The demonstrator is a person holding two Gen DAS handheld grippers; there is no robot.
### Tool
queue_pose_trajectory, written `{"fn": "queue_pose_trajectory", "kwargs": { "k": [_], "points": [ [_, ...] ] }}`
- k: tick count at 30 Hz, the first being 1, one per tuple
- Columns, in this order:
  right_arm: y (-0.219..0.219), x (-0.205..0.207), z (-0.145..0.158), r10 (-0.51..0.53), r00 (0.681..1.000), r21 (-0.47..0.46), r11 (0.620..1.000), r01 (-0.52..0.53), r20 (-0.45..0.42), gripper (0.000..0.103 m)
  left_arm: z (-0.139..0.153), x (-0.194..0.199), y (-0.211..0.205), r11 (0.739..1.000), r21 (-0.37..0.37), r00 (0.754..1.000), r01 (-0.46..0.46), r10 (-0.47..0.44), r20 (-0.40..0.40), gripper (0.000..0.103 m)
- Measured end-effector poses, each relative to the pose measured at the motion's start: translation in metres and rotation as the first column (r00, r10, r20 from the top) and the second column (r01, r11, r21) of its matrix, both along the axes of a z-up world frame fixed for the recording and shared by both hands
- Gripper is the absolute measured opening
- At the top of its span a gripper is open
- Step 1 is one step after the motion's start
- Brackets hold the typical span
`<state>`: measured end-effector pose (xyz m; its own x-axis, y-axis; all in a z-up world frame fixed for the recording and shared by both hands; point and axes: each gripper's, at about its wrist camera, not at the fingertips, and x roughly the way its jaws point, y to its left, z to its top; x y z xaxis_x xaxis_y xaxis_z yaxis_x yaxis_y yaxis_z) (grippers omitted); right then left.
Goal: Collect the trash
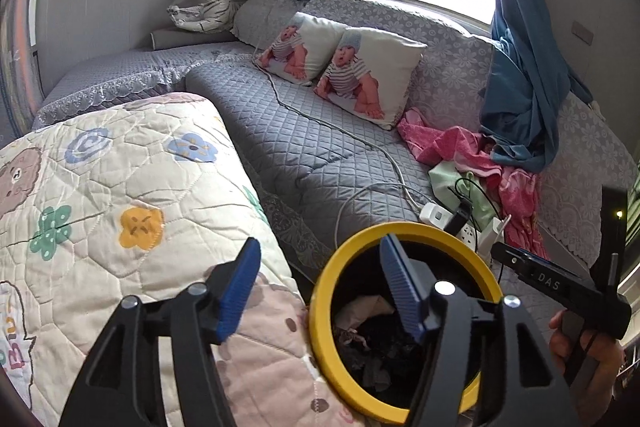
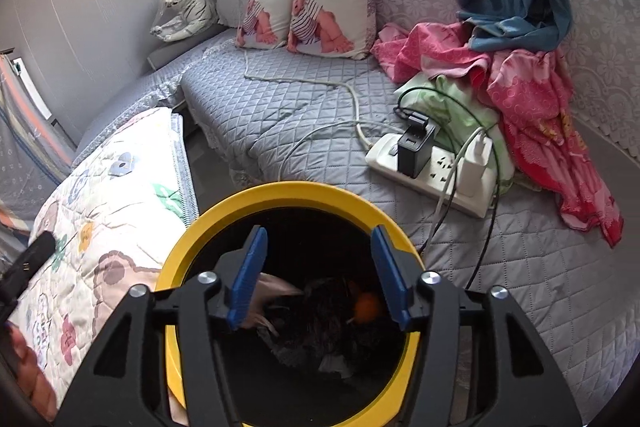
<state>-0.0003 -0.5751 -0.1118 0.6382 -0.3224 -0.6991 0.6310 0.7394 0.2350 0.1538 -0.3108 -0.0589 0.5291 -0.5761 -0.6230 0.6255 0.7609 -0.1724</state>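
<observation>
both my left tongs [image 1: 320, 291] and right tongs [image 2: 318, 275] stand open and empty over the yellow-rimmed trash bin [image 2: 280, 193], beside the sofa edge.

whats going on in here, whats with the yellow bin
A person is collecting trash with a gripper in each hand. Both the left gripper and the right gripper hang open and empty over the yellow-rimmed bin, which sits beside the sofa and already holds crumpled scraps.
</observation>
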Motion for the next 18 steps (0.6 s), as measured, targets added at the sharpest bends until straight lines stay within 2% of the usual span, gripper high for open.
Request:
{"fn": "queue_pose_trajectory", "kwargs": {
  "k": [2,4,6,8,12,15,18],
  "points": [
    [0.004,-0.001,0.005,-0.036,0.999,-0.030,0.999,0.037,0.016,0.076,0.009,0.002,0.020,0.999,-0.016,0.998,-0.052,0.052,0.039,0.080],
    [0.010,-0.001,0.011,-0.081,0.996,-0.088,0.993,0.083,0.026,0.082,0.019,0.003,0.040,0.994,-0.027,0.989,-0.108,0.110,0.095,0.088],
    [0.022,-0.001,0.020,-0.128,0.991,-0.179,0.975,0.134,0.041,0.086,0.028,0.003,0.061,0.988,-0.040,0.978,-0.146,0.150,0.142,0.092],
    [0.038,0.001,0.029,-0.130,0.988,-0.251,0.957,0.146,0.079,0.093,0.038,0.001,0.084,0.983,-0.053,0.967,-0.174,0.181,0.180,0.095],
    [0.074,0.003,0.046,-0.058,0.978,-0.297,0.948,0.117,0.202,0.095,0.058,-0.006,0.140,0.954,-0.092,0.921,-0.286,0.300,0.247,0.095],
    [0.107,0.001,0.060,0.058,0.958,-0.278,0.960,0.023,0.280,0.095,0.071,-0.016,0.179,0.933,-0.125,0.892,-0.337,0.359,0.274,0.095],
    [0.149,0.000,0.077,0.193,0.932,-0.320,0.943,-0.090,0.306,0.095,0.082,-0.033,0.214,0.916,-0.127,0.856,-0.380,0.400,0.328,0.095]
  ]
}}
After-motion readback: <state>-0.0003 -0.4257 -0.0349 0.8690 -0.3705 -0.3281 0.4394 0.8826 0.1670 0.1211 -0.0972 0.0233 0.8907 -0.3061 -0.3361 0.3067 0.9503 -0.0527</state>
